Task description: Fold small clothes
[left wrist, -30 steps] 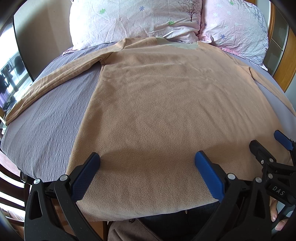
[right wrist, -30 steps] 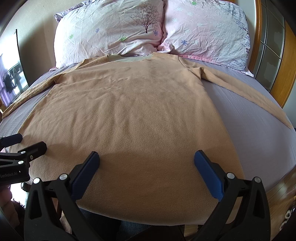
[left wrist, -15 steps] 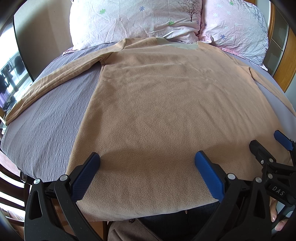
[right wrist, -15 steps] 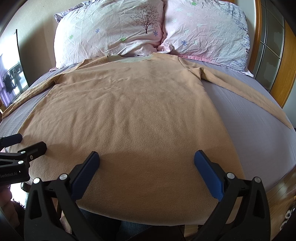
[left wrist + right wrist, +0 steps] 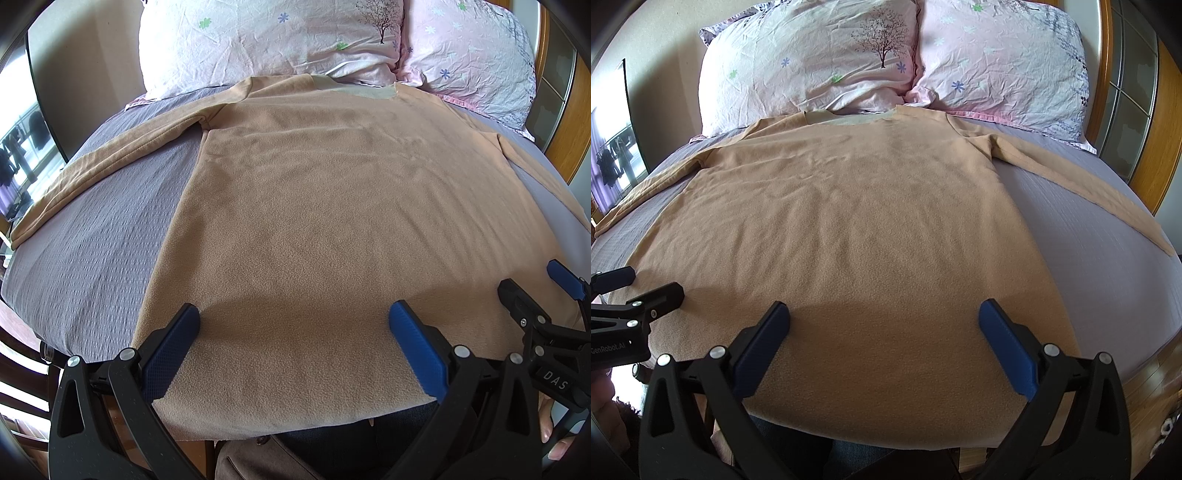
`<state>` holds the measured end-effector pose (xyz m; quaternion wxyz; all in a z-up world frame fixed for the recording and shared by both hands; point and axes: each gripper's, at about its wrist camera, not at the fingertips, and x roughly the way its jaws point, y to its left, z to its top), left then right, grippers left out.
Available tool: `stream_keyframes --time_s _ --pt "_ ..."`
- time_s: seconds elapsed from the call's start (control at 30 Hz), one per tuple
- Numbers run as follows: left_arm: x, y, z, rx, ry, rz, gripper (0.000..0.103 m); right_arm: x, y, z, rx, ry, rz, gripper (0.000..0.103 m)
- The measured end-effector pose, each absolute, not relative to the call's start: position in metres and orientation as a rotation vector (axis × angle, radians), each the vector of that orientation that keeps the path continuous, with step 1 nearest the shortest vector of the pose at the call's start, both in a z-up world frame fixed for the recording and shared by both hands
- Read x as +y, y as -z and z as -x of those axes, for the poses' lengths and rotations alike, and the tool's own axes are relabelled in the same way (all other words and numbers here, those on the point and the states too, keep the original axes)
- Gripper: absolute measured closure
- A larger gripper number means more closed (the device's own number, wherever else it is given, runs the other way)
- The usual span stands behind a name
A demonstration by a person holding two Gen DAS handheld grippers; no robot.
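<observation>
A tan long-sleeved fleece top (image 5: 332, 221) lies flat on the bed, collar toward the pillows, both sleeves spread out to the sides; it also shows in the right wrist view (image 5: 857, 229). My left gripper (image 5: 293, 317) is open and empty, hovering over the hem's left half. My right gripper (image 5: 882, 317) is open and empty over the hem's right half. The right gripper also shows in the left wrist view (image 5: 532, 284); the left gripper shows at the left edge of the right wrist view (image 5: 646, 284).
The top lies on a grey-purple bedsheet (image 5: 103, 236). Two pink floral pillows (image 5: 812, 62) stand at the head. A wooden bed frame (image 5: 1167, 122) runs along the right. The hem hangs over the bed's near edge, by the person's legs (image 5: 332, 450).
</observation>
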<state>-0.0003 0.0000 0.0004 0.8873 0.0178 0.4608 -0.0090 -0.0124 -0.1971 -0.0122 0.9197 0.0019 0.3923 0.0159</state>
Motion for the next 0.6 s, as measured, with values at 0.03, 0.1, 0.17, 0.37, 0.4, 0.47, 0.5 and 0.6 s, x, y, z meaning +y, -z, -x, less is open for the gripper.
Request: stream_keyframes --time_s 0.03,0.1,0.17,0.37,0.4,0.47,0.5,0.6 --pt "0.0000 -0.0004 0.0003 0.958 0.019 -0.037 0.001 -0.1971 0.0122 0.0124 0.806 -0.033 -0.004 0.002" --pt "0.0000 -0.0004 0.0003 0.958 0.019 -0.037 0.001 -0.1970 0.0121 0.0124 0.806 -0.033 -0.004 0.002" --pt "0.0000 -0.0005 0.0003 0.957 0.019 -0.037 0.001 -0.1971 0.0120 0.0127 0.805 -0.033 -0.004 0.002" --pt "0.0000 -0.0005 0.0003 0.957 0.019 -0.036 0.001 -0.1975 0.0120 0.0130 0.804 -0.033 -0.004 0.002" --pt "0.0000 -0.0005 0.0003 0.956 0.019 -0.037 0.001 -0.1976 0.0120 0.0133 0.804 -0.033 -0.004 0.002" --pt "0.0000 -0.0004 0.0002 0.956 0.019 -0.036 0.001 -0.1977 0.0119 0.0135 0.804 -0.033 -0.004 0.002" --pt "0.0000 -0.0004 0.0003 0.956 0.019 -0.036 0.001 -0.1962 0.0131 0.0135 0.803 -0.033 -0.003 0.002" --pt "-0.0001 -0.0005 0.0005 0.952 0.018 -0.037 0.001 -0.1985 0.0113 0.0142 0.791 -0.035 -0.001 0.002"
